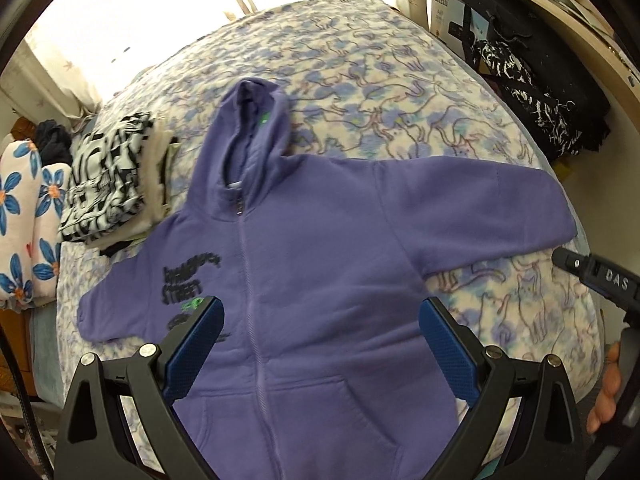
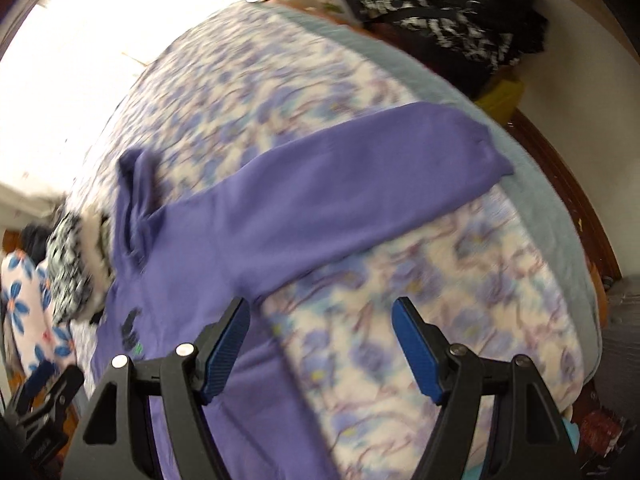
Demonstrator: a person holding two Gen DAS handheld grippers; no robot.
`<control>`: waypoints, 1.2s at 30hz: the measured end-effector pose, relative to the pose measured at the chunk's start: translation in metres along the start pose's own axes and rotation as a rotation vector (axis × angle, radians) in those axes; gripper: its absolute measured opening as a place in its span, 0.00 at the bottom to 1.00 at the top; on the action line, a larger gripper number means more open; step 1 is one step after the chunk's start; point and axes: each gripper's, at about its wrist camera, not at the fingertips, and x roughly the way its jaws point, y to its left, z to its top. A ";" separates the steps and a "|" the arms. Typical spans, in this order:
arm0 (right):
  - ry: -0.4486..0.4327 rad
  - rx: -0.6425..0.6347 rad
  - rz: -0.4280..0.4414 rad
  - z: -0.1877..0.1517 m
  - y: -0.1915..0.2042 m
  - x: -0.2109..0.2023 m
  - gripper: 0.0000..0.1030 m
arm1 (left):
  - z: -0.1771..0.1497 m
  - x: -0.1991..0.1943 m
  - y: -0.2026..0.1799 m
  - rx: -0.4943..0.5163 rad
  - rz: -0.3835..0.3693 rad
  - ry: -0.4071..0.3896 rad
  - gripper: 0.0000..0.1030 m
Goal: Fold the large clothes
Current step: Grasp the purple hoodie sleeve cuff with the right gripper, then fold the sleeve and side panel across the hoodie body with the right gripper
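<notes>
Left gripper [image 1: 320,320], jaws apart and empty, hangs over the flat purple hoodie [image 1: 320,248].

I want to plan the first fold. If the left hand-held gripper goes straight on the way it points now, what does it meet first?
Most likely the front of the purple hoodie, near its zipper. The left hand-held gripper stands open above it, nothing between.

"STREET" in black print on the purple hoodie [image 1: 304,280], "DAS" on the right gripper [image 1: 608,280], "BBW" on a box [image 1: 446,12]
</notes>
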 end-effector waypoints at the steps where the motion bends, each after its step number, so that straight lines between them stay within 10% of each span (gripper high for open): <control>1: -0.004 0.010 -0.010 0.006 -0.007 0.005 0.72 | 0.003 0.004 -0.004 0.001 -0.001 0.002 0.94; 22: 0.094 0.468 -0.008 0.058 -0.138 0.101 0.58 | 0.039 0.082 -0.014 -0.075 0.007 0.095 0.94; 29: 0.023 0.612 0.073 0.062 -0.164 0.109 0.21 | 0.036 0.090 0.005 -0.124 0.011 0.111 0.94; 36: -0.163 0.335 0.136 0.085 -0.095 0.057 0.09 | 0.021 0.092 0.038 -0.222 0.003 0.116 0.94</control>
